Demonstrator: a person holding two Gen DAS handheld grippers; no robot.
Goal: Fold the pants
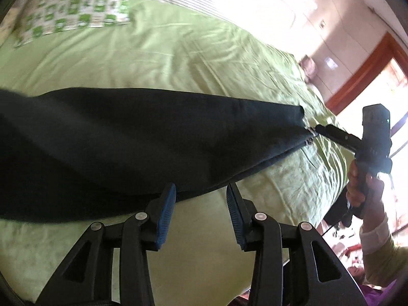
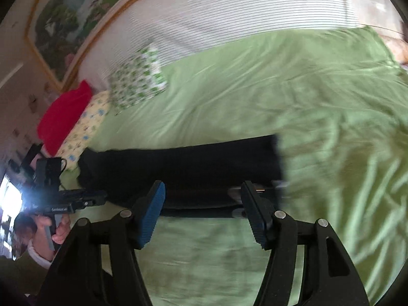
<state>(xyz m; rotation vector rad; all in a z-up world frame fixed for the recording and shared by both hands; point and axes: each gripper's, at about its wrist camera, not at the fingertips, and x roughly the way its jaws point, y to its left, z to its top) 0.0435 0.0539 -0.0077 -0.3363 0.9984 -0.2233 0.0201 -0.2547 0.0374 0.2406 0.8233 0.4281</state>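
Two black claws with blue ribbed pads are in view, one in each hand. The left claw (image 1: 201,193) has its pads spread wide apart and holds nothing; its tips sit just at the near edge of the dark, almost black cloth pants (image 1: 132,142). The right claw (image 2: 202,191) is spread wide too, and its tips hang right by the near edge of the same pants (image 2: 183,165), with nothing pinched between the pads. From the left wrist view, the right claw (image 1: 318,128) looks like a thin black stick, and its tip is right at the far narrow end of the pants; whether it touches the cloth is too blurry to tell. The pants lie flat on a wrinkled light green bed sheet (image 1: 163,51). Their long side runs left to right across both views. At the head of the bed are a white pillow with green squares (image 1: 74,5), a yellow patterned pillow (image 2: 84,127) and a bright red cushion (image 2: 63,117). Behind them is a white striped headboard (image 2: 229,10), and a big framed picture of trees and water (image 2: 66,17) hangs on the wall. A red-brown wooden door frame (image 1: 362,74) stands past the bed.
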